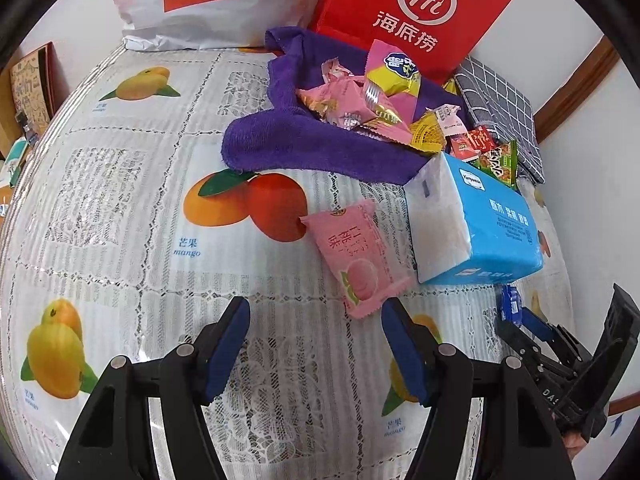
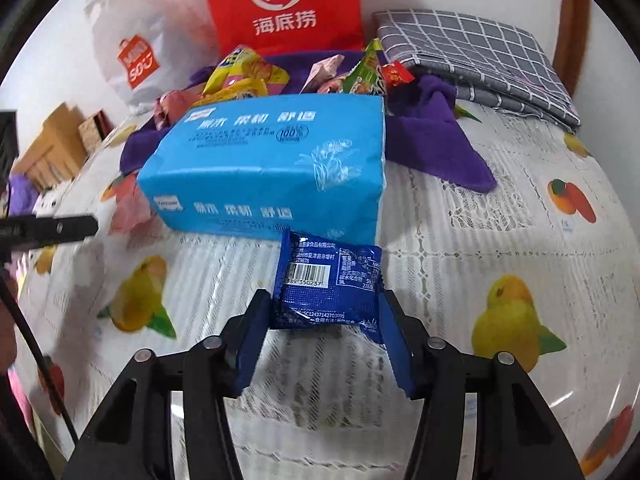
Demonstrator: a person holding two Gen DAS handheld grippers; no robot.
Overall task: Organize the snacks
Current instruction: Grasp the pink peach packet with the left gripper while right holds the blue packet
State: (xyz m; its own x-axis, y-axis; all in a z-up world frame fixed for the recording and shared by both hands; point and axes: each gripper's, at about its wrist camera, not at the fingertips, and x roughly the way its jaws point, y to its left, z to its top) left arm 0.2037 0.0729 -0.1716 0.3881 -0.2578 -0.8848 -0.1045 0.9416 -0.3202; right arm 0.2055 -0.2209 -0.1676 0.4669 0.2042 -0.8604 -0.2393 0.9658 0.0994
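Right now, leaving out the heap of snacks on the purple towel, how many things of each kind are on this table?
Loose snack packets: 2, the pink packet and the dark blue packet
Tissue packs: 1
Bags: 2, the red bag and the white bag
Cloths: 2, the purple towel and the grey checked cloth
Total: 7

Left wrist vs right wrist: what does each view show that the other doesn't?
Left wrist only: the left gripper open over bare tablecloth, and the pink peach packet's printed face. Right wrist only: the dark blue packet's barcode side between the right gripper's open fingers. Both: blue tissue pack, purple cloth, red bag.
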